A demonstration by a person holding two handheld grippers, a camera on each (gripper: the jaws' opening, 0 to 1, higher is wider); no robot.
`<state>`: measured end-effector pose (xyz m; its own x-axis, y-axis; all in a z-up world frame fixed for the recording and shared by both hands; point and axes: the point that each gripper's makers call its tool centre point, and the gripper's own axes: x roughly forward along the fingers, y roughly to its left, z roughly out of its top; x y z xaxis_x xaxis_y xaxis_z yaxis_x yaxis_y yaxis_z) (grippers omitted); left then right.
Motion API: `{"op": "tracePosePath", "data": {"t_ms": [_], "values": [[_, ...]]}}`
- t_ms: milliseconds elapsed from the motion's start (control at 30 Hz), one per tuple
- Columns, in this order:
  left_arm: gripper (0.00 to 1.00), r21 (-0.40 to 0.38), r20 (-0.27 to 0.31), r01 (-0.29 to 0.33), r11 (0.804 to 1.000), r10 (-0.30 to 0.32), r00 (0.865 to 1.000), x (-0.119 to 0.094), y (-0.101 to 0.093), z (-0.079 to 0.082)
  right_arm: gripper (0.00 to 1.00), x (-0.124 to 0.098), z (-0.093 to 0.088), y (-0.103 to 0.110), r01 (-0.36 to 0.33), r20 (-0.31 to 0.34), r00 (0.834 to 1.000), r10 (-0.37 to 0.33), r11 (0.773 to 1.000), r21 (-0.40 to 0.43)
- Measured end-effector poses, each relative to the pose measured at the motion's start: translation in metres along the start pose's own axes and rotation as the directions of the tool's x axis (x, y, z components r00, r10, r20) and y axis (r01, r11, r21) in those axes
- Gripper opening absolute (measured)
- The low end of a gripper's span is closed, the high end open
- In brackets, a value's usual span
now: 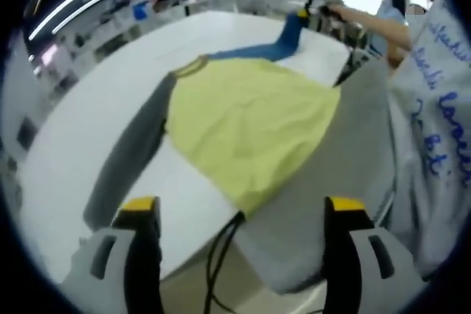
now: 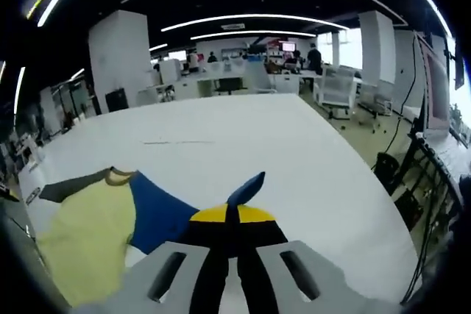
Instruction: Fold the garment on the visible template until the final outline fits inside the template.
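A broad white table (image 1: 96, 108) was seen carrying a garment (image 1: 250, 130) with a yellow body, spread flat. One grey sleeve (image 1: 129, 159) was laid along the tabletop, and a blue sleeve (image 2: 158, 215) was stretched toward the far edge.

Left claw (image 1: 245, 218) wide apart, empty; right claw (image 2: 232, 218) pinched together.

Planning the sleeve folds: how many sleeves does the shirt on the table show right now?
2. The grey sleeve lies flat along the yellow shirt, on the white table. The blue sleeve runs to the right gripper, whose jaws are shut on its cuff.
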<state>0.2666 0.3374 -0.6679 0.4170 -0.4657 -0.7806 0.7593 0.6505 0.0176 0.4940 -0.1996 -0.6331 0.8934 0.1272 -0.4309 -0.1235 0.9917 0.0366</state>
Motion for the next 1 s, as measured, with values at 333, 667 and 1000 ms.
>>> {"op": "tracePosePath", "data": {"t_ms": [333,667,1000], "values": [[1.0,0.025,0.037,0.01,1.0,-0.011,0.999,-0.012,-0.004,0.006,0.02,0.016,0.041,0.078,-0.171,0.055,0.983,0.173,0.984,-0.043],[1.0,0.01,0.054,0.002,1.0,-0.002,0.999,-0.015,-0.003,0.007,0.02,0.029,0.065,0.152,-0.297,0.069,0.949,0.306,0.947,-0.12],[0.99,-0.006,0.058,-0.013,1.0,0.013,0.998,-0.017,0.0,0.003,0.02,0.05,0.083,0.208,-0.413,0.042,0.902,0.43,0.888,-0.203]]}}
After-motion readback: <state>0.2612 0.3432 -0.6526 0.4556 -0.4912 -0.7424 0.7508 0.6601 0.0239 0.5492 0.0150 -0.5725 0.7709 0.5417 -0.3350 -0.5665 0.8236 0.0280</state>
